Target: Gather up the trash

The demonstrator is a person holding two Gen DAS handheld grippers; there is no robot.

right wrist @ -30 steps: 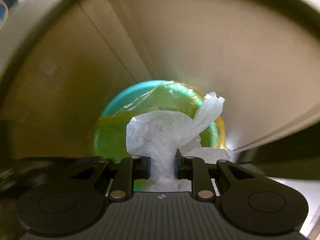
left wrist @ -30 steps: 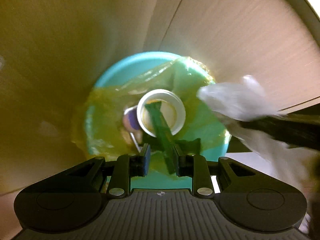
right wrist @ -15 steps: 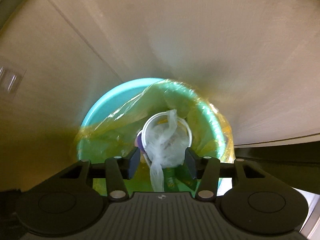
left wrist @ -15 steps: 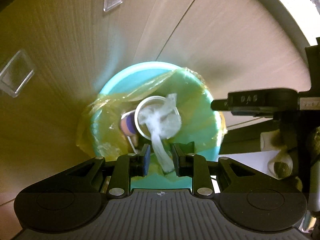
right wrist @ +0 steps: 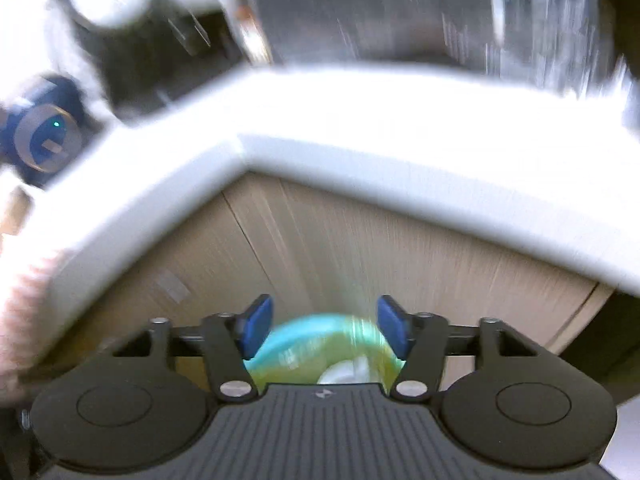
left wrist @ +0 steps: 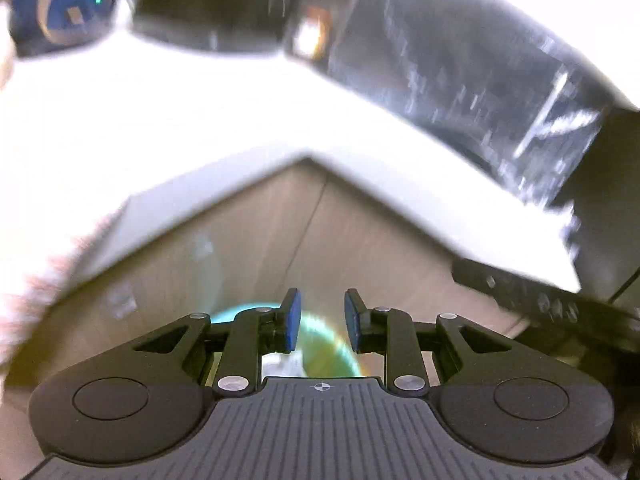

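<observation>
Wood cabinet front under white counter edge; teal bin below my left gripper and right gripper, both parted, empty.

I see the bin down low w/ trash in it, cabinet doors behind it, counter up on top.

Both the left gripper and the right gripper have black linkage arms, silver pivot screws, blue finger pads, and a ribbed dark-grey base bearing a small white mark.
</observation>
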